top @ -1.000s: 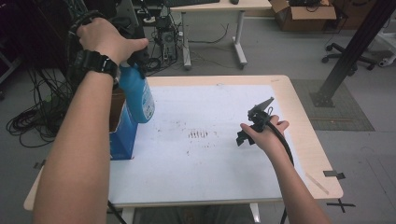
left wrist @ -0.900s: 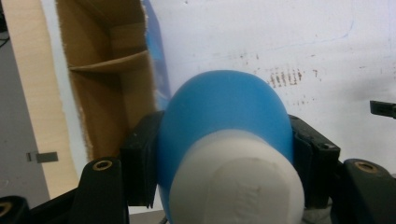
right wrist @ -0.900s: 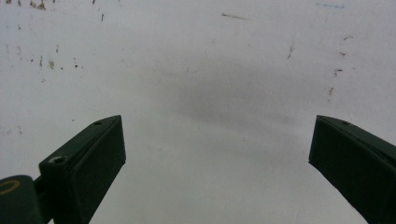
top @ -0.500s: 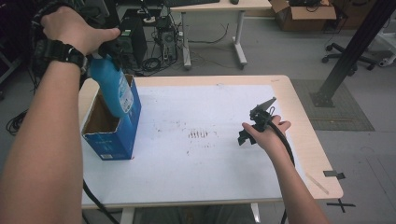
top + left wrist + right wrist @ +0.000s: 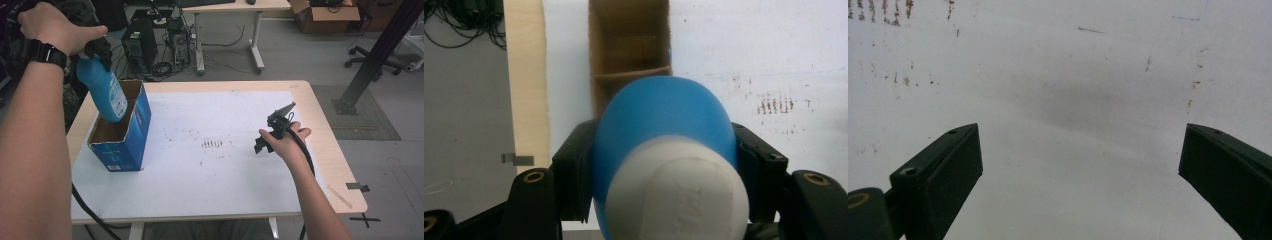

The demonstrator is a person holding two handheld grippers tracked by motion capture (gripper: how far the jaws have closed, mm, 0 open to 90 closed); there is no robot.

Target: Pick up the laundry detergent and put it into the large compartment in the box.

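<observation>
overhead, left tool (image 5: 97,52) pinching blue bottle (image 5: 104,92) over box (image 5: 131,142), right tool (image 5: 274,131) spread

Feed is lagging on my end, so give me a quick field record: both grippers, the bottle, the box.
left gripper: shut on the blue bottle, gripped near its white cap
blue bottle: tilted, lower end inside the open top of the box
box: blue cardboard, upright at the table's left, with a cardboard divider inside
right gripper: open, nothing between its jaws, over the white table
</observation>
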